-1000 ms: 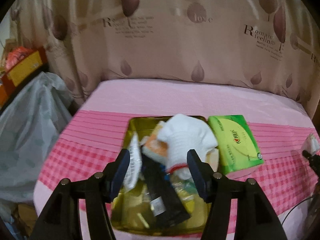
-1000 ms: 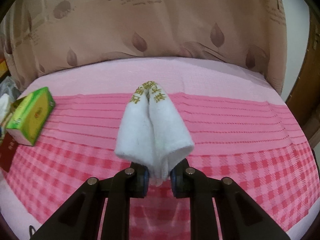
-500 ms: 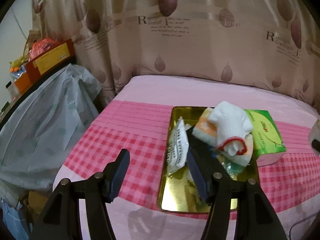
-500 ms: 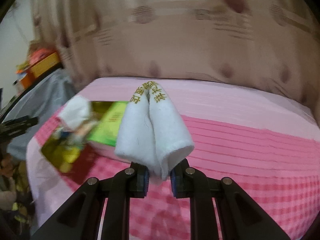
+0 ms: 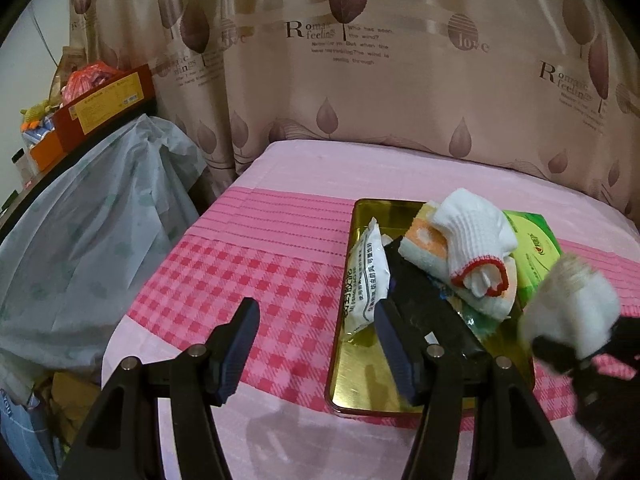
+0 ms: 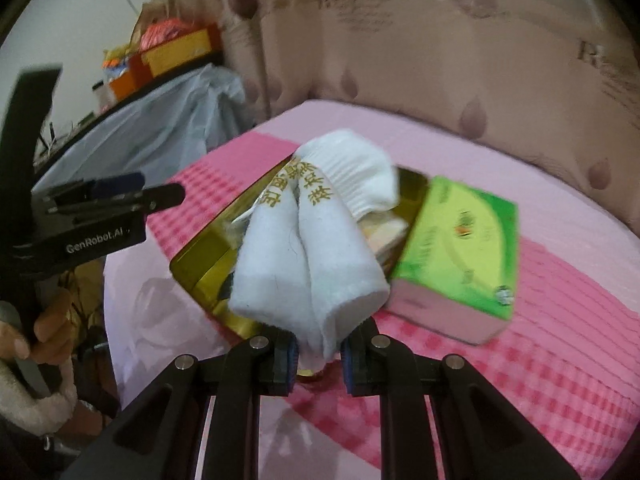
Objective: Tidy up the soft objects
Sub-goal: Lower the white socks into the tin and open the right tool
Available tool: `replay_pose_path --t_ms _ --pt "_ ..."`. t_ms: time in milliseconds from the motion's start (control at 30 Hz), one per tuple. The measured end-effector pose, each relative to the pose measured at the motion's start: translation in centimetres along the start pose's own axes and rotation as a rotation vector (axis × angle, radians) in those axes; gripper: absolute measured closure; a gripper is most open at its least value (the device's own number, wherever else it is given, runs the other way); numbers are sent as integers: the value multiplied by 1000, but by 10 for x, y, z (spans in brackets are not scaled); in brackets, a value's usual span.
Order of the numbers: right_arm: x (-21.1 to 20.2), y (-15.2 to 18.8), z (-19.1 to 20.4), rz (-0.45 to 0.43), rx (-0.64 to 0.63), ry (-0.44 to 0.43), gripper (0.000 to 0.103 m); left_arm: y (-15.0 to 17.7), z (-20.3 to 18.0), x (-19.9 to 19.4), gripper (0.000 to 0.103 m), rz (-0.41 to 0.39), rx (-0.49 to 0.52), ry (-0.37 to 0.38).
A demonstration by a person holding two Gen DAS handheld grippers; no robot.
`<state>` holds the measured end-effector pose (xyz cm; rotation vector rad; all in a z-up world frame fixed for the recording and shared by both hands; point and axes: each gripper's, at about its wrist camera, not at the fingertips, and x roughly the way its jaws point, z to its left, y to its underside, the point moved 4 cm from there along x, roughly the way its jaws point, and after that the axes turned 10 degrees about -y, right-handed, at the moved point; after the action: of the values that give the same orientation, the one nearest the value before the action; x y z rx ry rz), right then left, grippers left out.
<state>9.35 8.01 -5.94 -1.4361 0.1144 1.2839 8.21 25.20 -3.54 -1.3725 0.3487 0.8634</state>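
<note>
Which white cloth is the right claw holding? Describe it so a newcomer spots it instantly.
Start at the gold tray on the pink checked bedspread. In front of it, the right claw pinches a folded white towel. Unlike the ribbed white glove with red cuff lying in the tray, it carries gold embroidered characters.

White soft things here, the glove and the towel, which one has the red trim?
The knitted white glove lying in the gold tray: its cuff is edged in red. The white towel, pinched in the right gripper, has gold lettering instead.
</note>
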Motion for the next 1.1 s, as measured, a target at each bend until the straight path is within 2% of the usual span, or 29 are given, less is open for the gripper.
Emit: replay_pose_path --t_ms 300,500,700,800,867,1100 --pt "41 -4 0 76 7 42 87 1 0 3 42 2 -10 18" --pt "59 -18 -3 72 -15 99 87 2 -1 3 42 -1 -9 24" --pt "66 -22 -6 67 11 97 83 4 -1 6 42 11 -13 29" --pt "63 -22 -3 57 14 92 66 3 -1 7 42 11 -13 30" --pt "58 -23 0 44 10 96 49 3 -1 6 42 9 -11 27" --pt "35 -18 7 2 29 106 26 5 -4 4 42 2 -5 25"
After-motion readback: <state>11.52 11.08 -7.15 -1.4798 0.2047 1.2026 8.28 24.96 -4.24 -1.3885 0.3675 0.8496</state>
